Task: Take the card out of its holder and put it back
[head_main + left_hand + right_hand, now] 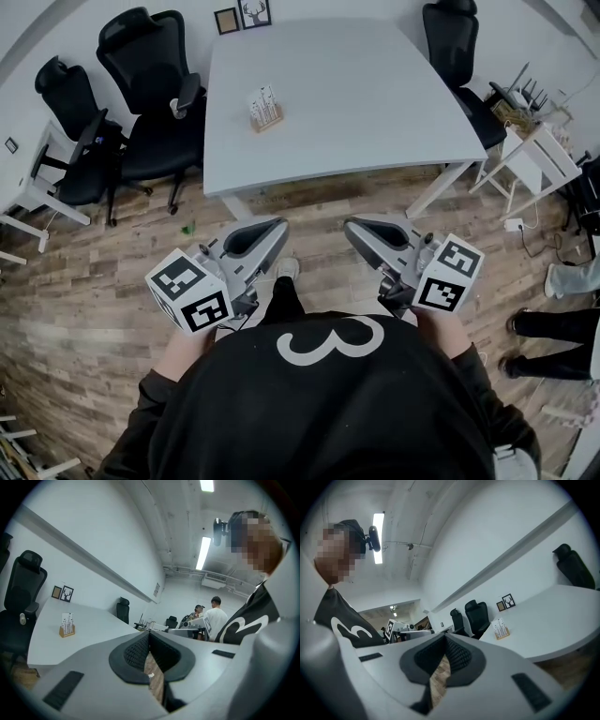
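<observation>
1. Wood floor (84, 281) is running under me, and I'm standing a bit back from the white table (356, 94).
2. I'm holding my left claw (270, 232) level with its jaws clenched together, gripping nothing.
3. My right claw (362, 228) is doing the same, clamped tight and empty.
4. Well ahead, the card (263, 98) is sitting upright in its wooden holder (268, 119) on the tabletop, neither claw touching it.
5. Black office chairs (150, 84) are sitting off to the left of the table.

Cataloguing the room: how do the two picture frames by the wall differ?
The left frame is smaller than the right frame. Left frame's rim is brown, right frame's black. The right frame shows antlers on white; the left frame's picture is unclear. Both are upright rectangles.
</observation>
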